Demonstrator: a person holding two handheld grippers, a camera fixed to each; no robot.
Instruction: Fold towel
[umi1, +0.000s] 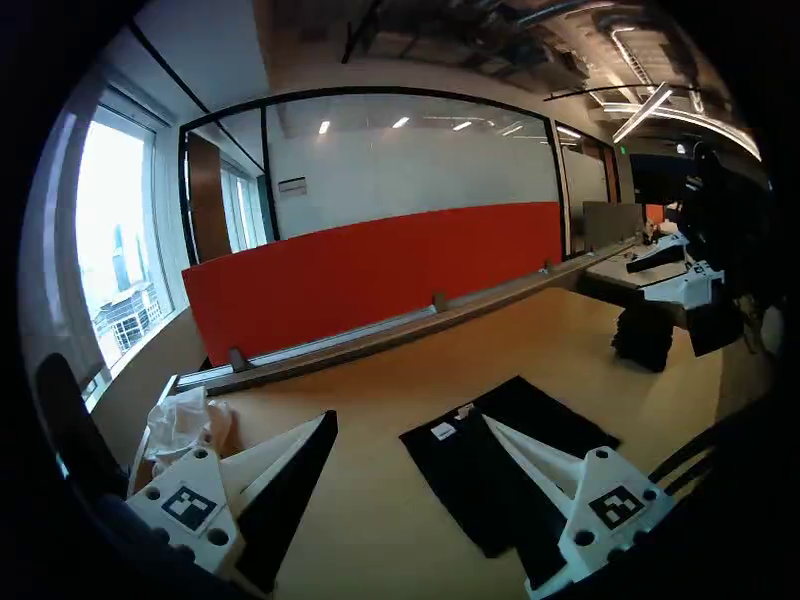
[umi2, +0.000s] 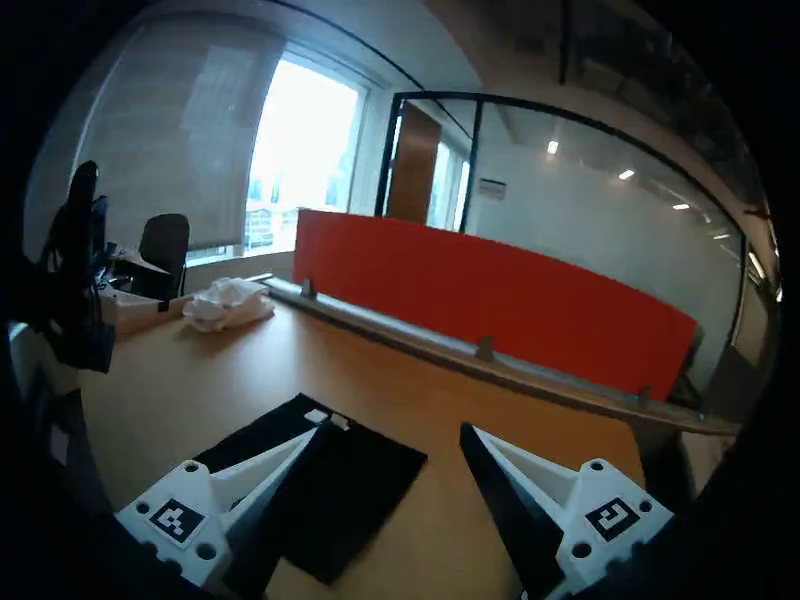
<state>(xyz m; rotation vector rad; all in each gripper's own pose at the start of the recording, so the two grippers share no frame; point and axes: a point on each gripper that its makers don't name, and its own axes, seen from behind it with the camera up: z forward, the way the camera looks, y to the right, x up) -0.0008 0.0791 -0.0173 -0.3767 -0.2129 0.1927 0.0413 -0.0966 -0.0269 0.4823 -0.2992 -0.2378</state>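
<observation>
Both fingers of the left claw (umi1: 408, 418) are sitting wide apart right up front in the left gripper view, gripping nothing at all. One finger is overlapping the black towel (umi1: 470, 462) in the picture, but I honestly can't tell if it's touching the cloth or just hanging over it. That towel is lying flat on the wooden desk (umi1: 400, 365), with a couple of small white tags showing along its far edge.

Same deal in the right gripper view: the right claw (umi2: 392, 427) is gaping open too, holding nothing, and its left finger is covering part of the towel (umi2: 345, 480), while the other finger is showing over bare desk (umi2: 200, 365). Again, contact is hard to call.

Off to the side, a crumpled white cloth (umi1: 180, 420) is sitting near the desk's far edge (umi2: 228, 303), well apart from the towel. A red divider panel (umi1: 380, 265) is running along the back of the desk (umi2: 500, 290), and a dark office chair (umi2: 165, 245) is standing by the window.
</observation>
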